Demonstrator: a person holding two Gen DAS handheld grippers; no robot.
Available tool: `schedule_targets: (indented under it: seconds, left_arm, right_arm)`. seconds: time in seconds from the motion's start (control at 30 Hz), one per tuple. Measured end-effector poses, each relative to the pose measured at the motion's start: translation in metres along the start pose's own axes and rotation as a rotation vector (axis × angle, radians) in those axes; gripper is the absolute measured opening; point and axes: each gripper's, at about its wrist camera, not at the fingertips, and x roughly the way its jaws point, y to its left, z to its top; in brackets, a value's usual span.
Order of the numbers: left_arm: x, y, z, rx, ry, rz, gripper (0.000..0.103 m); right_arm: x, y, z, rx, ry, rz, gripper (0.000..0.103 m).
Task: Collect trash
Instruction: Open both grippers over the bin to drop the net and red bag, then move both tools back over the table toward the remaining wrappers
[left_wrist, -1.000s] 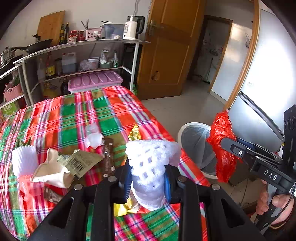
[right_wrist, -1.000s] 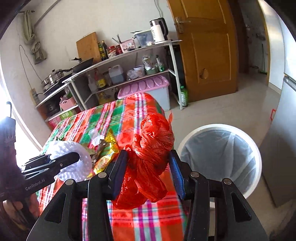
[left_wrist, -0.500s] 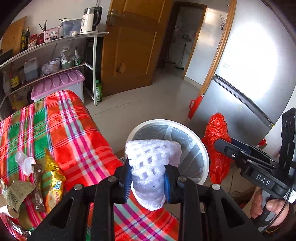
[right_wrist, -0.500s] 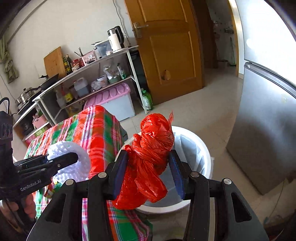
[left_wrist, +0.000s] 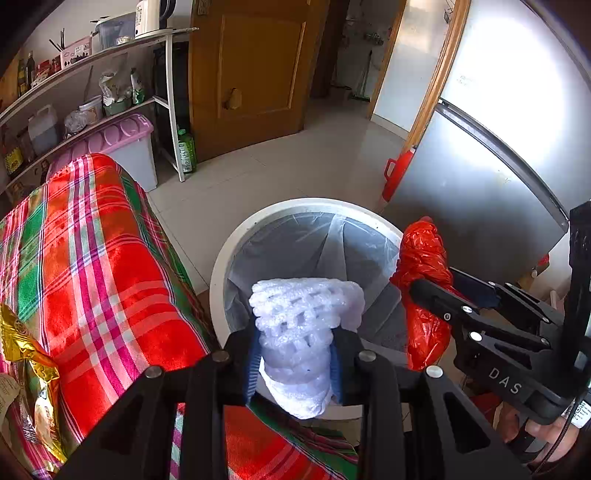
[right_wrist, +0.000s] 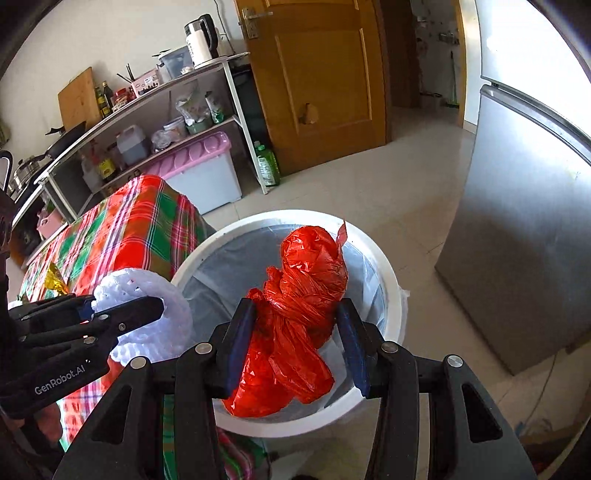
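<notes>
A white foam fruit net (left_wrist: 303, 314) sits between the pads of my left gripper (left_wrist: 293, 343), whose jaws are opening while the pads still touch it. It hangs over the near rim of the white trash bin (left_wrist: 221, 266), which has a clear liner. My right gripper (right_wrist: 295, 325) is shut on a knotted red plastic bag (right_wrist: 314, 266), held above the bin's (right_wrist: 391, 295) open mouth. The right wrist view has the left gripper (right_wrist: 140, 302) and foam net (right_wrist: 173, 295) at the bin's left edge. In the left wrist view, the right gripper (left_wrist: 432, 280) with the red bag (left_wrist: 421, 258) is at the bin's right.
The plaid-covered table (left_wrist: 92, 240) stands left of the bin, with a gold wrapper (left_wrist: 22, 332) and other litter on it. A steel fridge (right_wrist: 517, 221) stands to the right. A wooden door (right_wrist: 317, 74), shelving and a pink-lidded box (right_wrist: 199, 162) are behind.
Both grippers swung from over the table to above the bin and dipped downward, carrying the foam net and red bag. The left jaws now stand slightly wider around the net.
</notes>
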Motion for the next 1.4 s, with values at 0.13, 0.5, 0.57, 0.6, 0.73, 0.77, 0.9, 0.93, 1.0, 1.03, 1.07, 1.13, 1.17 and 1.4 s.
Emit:
schedule_targets:
  seconds: [0.13,0.5,0.57,0.6,0.73,0.77,0.9,0.93,1.0,1.03,1.07,1.13,1.17,1.4]
  left_arm:
    - [0.005,0.003,-0.001,-0.023,0.011,0.003,0.060]
    - [-0.004,0.008,-0.003,-0.046,-0.004,0.001,0.068]
    - [-0.010,0.008,-0.005,-0.050,-0.013,0.007,0.068]
    - [-0.013,0.010,-0.006,-0.051,-0.017,0.005,0.068]
    - [-0.033,0.016,-0.011,-0.067,-0.050,0.011,0.070]
    - [-0.039,0.018,-0.013,-0.071,-0.061,0.020,0.071]
    - [-0.063,0.029,-0.025,-0.082,-0.103,0.038,0.073]
    - [-0.069,0.034,-0.028,-0.092,-0.111,0.035,0.073]
    - [-0.081,0.042,-0.037,-0.103,-0.133,0.054,0.074]
    - [-0.087,0.046,-0.041,-0.103,-0.145,0.069,0.075]
    - [-0.093,0.050,-0.045,-0.108,-0.152,0.079,0.075]
    - [-0.103,0.061,-0.053,-0.130,-0.162,0.079,0.075]
    - [-0.109,0.068,-0.057,-0.145,-0.168,0.083,0.075]
    - [-0.151,0.110,-0.088,-0.223,-0.237,0.167,0.077]
  right_arm:
    - [0.007,-0.004,-0.003,-0.003,0.009,-0.030,0.048]
    - [0.005,-0.004,-0.004,0.016,-0.009,-0.029,0.059]
    - [0.000,-0.002,-0.005,0.017,-0.017,-0.035,0.059]
    - [-0.003,-0.001,-0.005,0.019,-0.023,-0.032,0.059]
    - [-0.014,0.006,-0.007,0.025,-0.051,-0.022,0.059]
    - [-0.019,0.009,-0.008,0.025,-0.059,-0.015,0.059]
    - [-0.037,0.026,-0.012,0.001,-0.096,0.014,0.059]
    - [-0.040,0.030,-0.013,-0.006,-0.103,0.023,0.059]
    - [-0.048,0.042,-0.015,-0.024,-0.117,0.047,0.059]
    - [-0.051,0.048,-0.016,-0.033,-0.121,0.061,0.059]
    - [-0.053,0.055,-0.017,-0.041,-0.124,0.075,0.059]
    - [-0.057,0.069,-0.019,-0.058,-0.130,0.105,0.059]
    - [-0.058,0.076,-0.021,-0.065,-0.130,0.118,0.059]
    - [-0.059,0.130,-0.037,-0.137,-0.110,0.216,0.059]
